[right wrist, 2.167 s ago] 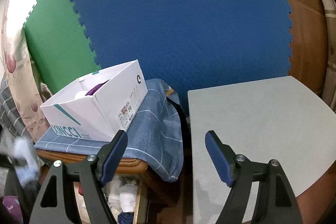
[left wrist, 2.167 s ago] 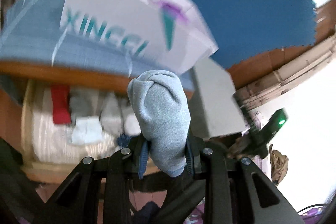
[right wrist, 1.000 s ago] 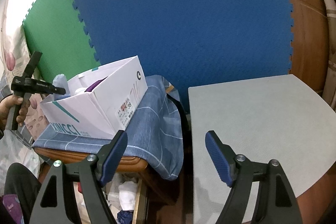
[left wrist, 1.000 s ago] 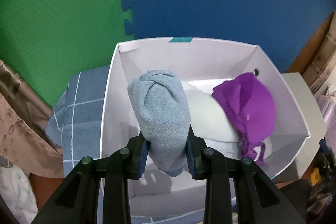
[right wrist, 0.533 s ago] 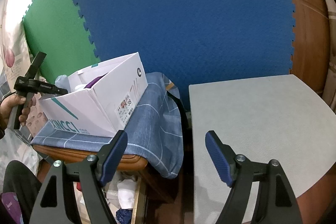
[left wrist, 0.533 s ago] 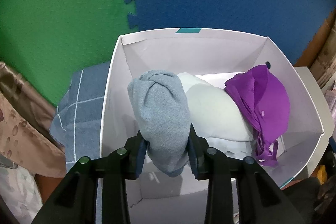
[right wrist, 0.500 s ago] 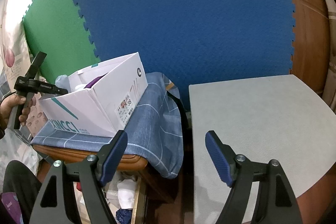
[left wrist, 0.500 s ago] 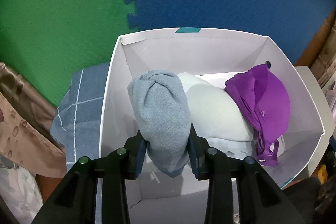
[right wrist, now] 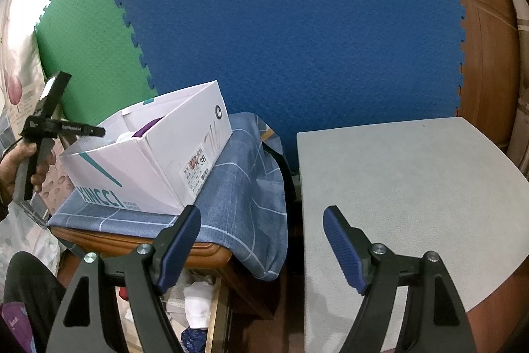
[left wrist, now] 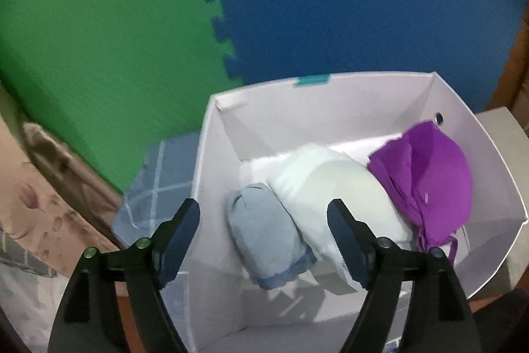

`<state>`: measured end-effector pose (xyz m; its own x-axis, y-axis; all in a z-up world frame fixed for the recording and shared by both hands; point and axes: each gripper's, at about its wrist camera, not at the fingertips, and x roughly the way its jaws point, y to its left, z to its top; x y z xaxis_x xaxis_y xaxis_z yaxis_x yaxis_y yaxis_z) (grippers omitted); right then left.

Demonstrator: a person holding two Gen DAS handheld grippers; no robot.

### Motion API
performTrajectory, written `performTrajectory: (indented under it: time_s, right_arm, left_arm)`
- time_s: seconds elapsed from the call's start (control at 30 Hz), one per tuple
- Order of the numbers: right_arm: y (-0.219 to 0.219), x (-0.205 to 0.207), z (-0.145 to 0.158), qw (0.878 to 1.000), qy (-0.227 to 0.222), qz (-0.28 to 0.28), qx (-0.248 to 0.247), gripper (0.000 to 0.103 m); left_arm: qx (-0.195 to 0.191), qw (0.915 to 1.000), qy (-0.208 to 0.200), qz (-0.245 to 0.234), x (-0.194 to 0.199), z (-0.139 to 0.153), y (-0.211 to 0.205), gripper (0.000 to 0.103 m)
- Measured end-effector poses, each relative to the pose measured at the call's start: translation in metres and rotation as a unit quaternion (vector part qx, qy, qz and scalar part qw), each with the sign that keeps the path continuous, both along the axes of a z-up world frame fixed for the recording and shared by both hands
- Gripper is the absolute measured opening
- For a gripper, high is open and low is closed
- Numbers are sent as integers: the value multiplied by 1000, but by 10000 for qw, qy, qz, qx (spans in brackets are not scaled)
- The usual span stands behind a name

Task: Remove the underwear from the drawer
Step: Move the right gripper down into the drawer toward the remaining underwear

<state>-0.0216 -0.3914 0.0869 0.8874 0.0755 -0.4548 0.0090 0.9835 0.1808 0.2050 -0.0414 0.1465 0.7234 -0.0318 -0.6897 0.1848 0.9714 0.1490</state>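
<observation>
Left gripper [left wrist: 263,222] over the white box [left wrist: 211,154], fingers [left wrist: 185,227] opening, pads clear of the rolled grey underwear [left wrist: 267,240] lying loose between them on the box floor, long axis running away from the camera, white bundle [left wrist: 334,187] and purple bra [left wrist: 426,174] to its right. Further right, right gripper [right wrist: 261,230] idle with fingers [right wrist: 340,240] spread wide and empty, hovering between the cloth-draped cabinet and the grey desk [right wrist: 413,187]. Open drawer [right wrist: 198,296] low beneath, more garments visible inside; seemingly as near the right gripper as the left for the next pick.
</observation>
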Motion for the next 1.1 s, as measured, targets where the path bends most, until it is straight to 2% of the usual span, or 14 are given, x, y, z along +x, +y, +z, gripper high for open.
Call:
performTrajectory:
  time_s: [0.2, 0.27, 0.4, 0.53, 0.6, 0.67, 0.77, 0.9, 1.0, 1.03, 1.1]
  right_arm:
    - [0, 1, -1, 10000, 8, -8, -16, 79]
    - [1, 3, -1, 10000, 21, -4, -33, 79]
    - [3, 3, -1, 9999, 23, 5, -129, 79]
    - [9, 2, 1, 9996, -23, 71, -276, 79]
    - [17, 0, 2, 9989, -53, 248, -400, 79]
    - [31, 1, -1, 9968, 100, 660, -450, 79]
    - [68, 8, -13, 9842, 742, 1508, -559, 79]
    - [126, 27, -55, 9473, 2145, 2315, -547, 79]
    - [152, 38, -88, 9238, 2971, 2404, -222, 79]
    - [158, 43, -101, 9156, 3296, 2303, -64, 79]
    - [167, 48, -118, 9073, 3624, 2126, -143, 79]
  left_arm:
    - [-335, 9966, -747, 114, -44, 20, 21, 95]
    - [-528, 9951, -824, 124, -59, 21, 29, 96]
    - [-884, 9925, -822, 179, -92, 9, 59, 98]
    - [-893, 9923, -723, 457, -120, -14, 92, 98]
    - [-902, 9915, -632, 686, -134, -29, 112, 98]
    - [-892, 9897, -587, 952, -149, -44, 134, 98]
    - [-959, 9856, -486, 1308, -168, -64, 167, 98]
    - [-1256, 9769, -653, 1600, -195, -77, 197, 98]
    - [-1630, 9691, -895, 1621, -209, -76, 205, 98]
    - [-1639, 9685, -939, 1620, -210, -77, 206, 100]
    - [-1646, 9693, -931, 1571, -209, -78, 205, 101]
